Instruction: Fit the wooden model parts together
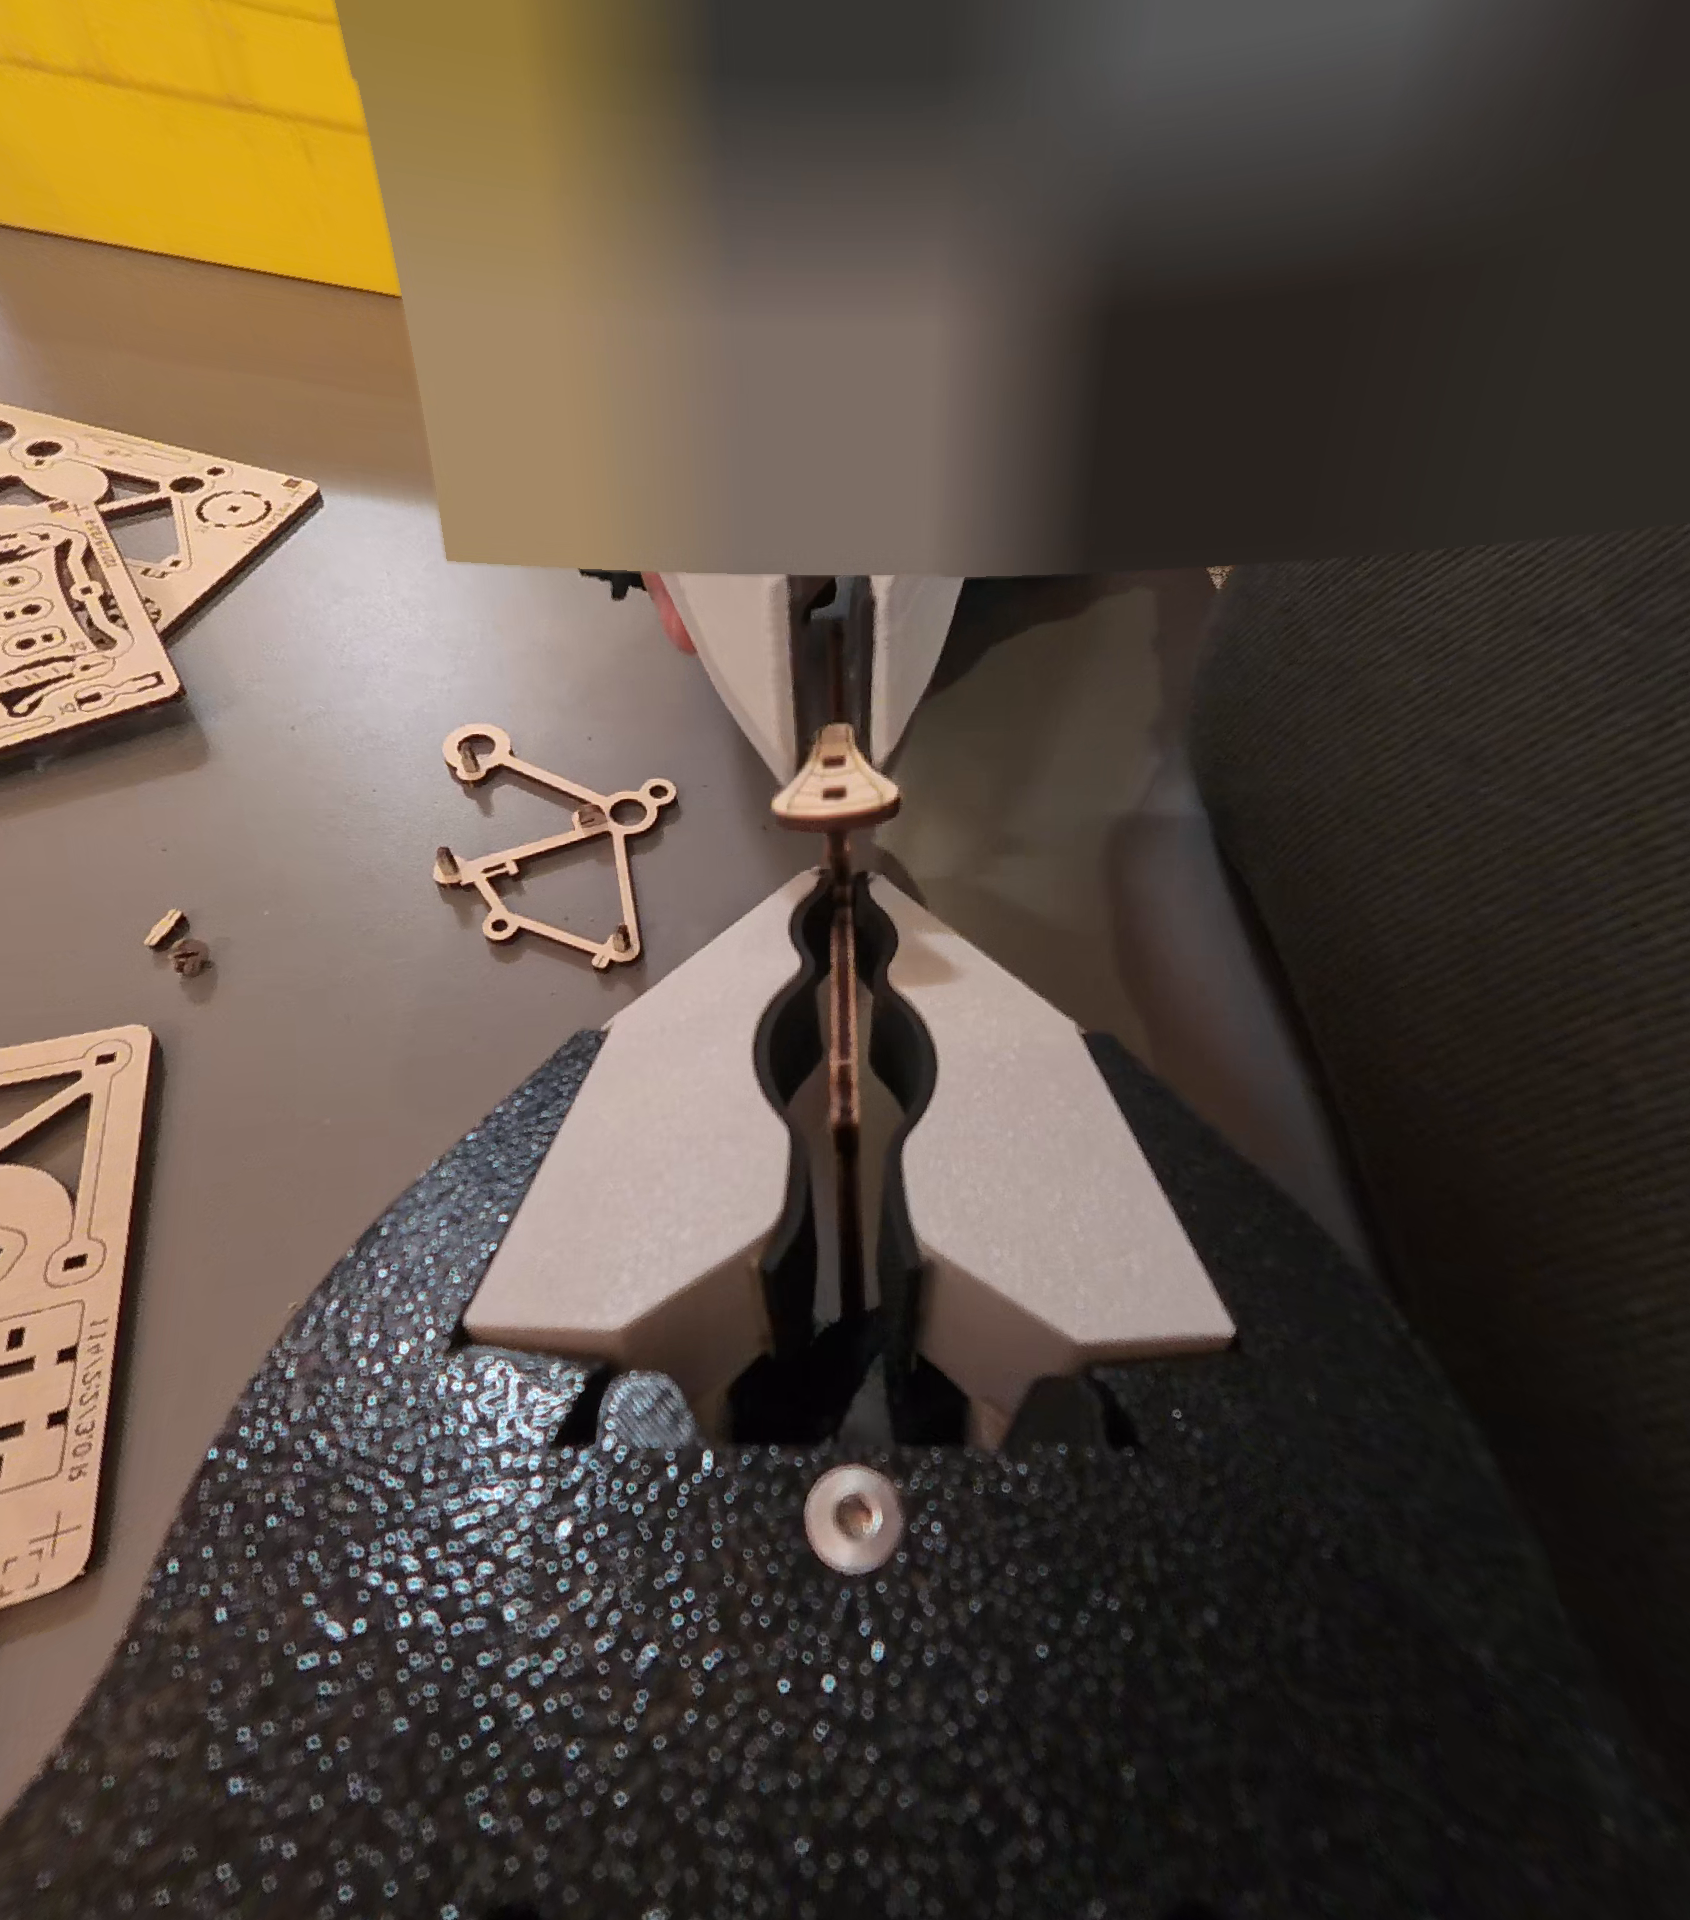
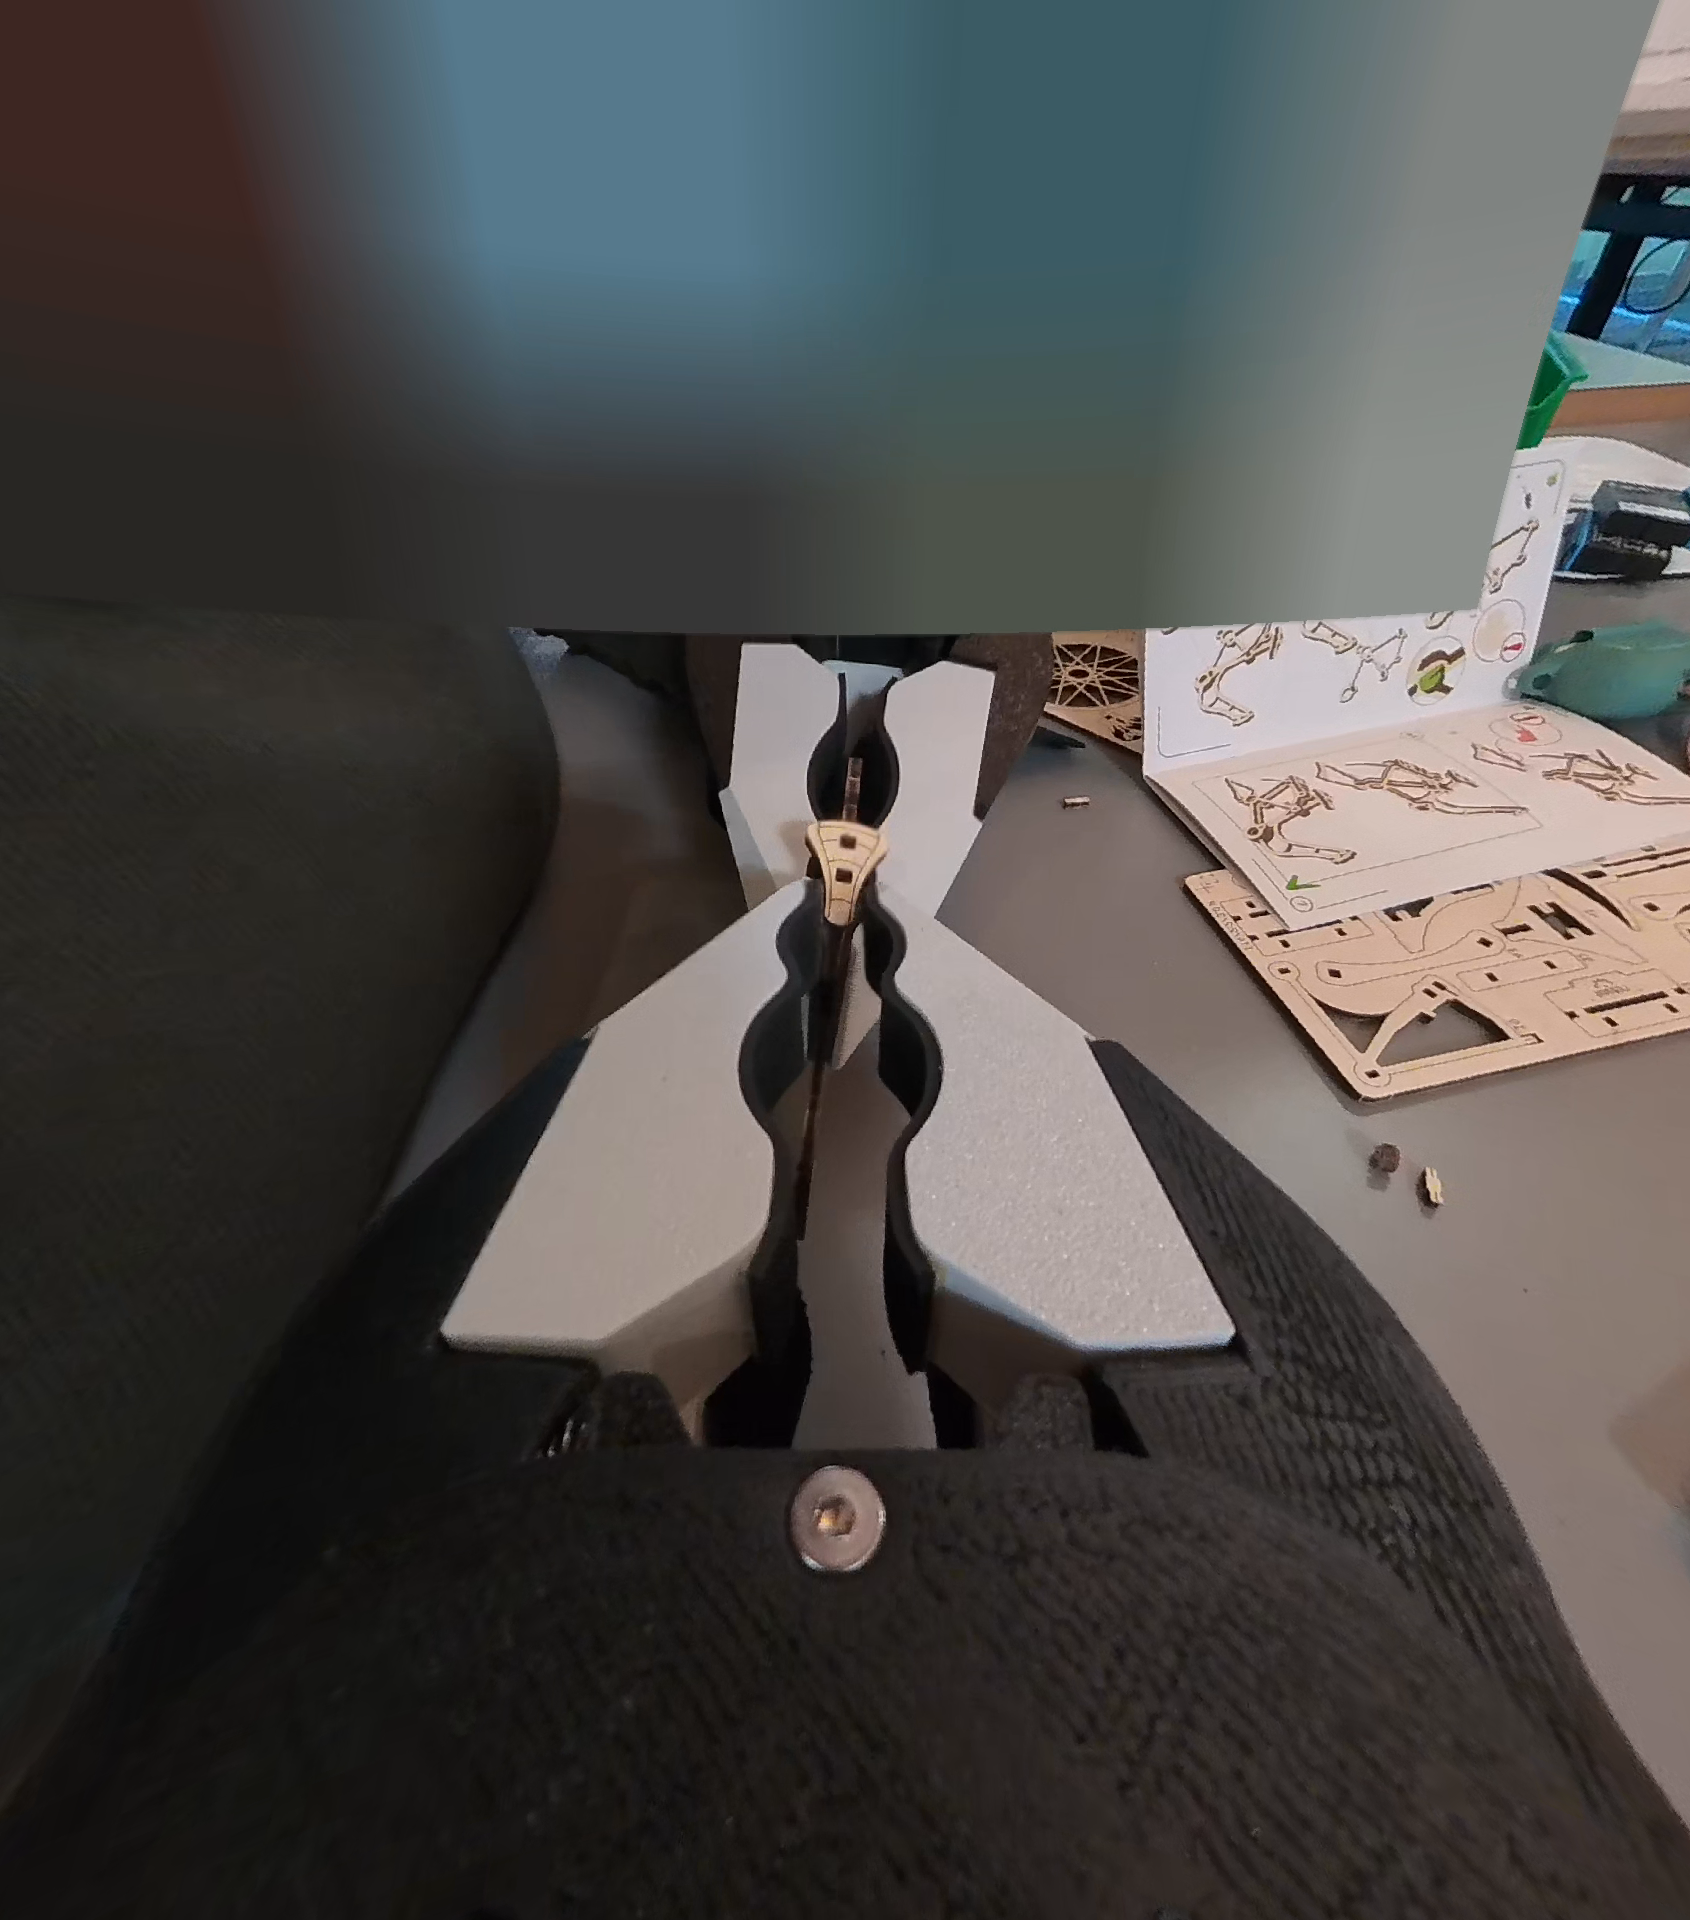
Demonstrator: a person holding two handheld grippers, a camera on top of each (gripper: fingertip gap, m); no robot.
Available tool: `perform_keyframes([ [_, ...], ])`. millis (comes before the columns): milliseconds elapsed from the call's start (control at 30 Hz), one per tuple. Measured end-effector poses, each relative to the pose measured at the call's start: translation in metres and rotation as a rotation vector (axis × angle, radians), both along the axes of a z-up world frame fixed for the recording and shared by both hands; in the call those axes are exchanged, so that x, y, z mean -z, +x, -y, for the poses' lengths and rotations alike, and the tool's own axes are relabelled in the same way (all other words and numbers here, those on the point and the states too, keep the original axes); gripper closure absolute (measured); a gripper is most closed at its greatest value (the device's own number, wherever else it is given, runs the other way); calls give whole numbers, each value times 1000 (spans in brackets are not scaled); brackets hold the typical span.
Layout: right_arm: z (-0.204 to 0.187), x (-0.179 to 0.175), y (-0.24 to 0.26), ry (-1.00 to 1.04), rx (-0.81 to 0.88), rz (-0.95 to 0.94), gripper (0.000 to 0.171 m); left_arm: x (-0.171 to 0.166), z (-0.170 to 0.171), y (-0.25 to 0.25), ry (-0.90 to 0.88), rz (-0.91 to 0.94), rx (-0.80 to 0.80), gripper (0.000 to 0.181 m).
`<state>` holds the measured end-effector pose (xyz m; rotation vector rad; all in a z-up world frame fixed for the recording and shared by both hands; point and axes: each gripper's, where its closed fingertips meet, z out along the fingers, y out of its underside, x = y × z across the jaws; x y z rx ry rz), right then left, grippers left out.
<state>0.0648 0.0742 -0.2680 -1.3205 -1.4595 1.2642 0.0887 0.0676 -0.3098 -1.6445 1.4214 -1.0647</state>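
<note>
- Left wrist view: the left gripper [image 1: 836,883] pinches a thin wooden strip [image 1: 841,1029] edge-on, its long axis running straight ahead out of the tips. Just beyond them sits the small saddle-shaped piece [image 1: 836,795], with the right gripper [image 1: 833,717] facing it from the far side. A loose wooden frame [image 1: 560,847] lies on the table [image 1: 332,790] to the left.
- Right wrist view: the right gripper [image 2: 836,904] is pinched on the saddle-shaped piece's [image 2: 843,857] slat, aligned tip to tip with the left gripper [image 2: 856,769].

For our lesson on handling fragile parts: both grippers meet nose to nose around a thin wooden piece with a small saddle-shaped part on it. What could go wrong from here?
1. The thin wooden strip, pinched edge-on by the left gripper and right gripper, may snap if either twists.
2. The saddle-shaped part, sitting between the tips, might pop off and drop.
</note>
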Motion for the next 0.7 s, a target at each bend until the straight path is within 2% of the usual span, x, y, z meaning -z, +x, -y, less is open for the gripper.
perform_keyframes([
  [633, 3, 4, 0, 28, -10, 19, 164, -1, 0, 0, -8, 6, 4, 181],
  [700, 2, 2, 0, 27, -8, 15, 160, -1, 0, 0, -12, 8, 3, 181],
])
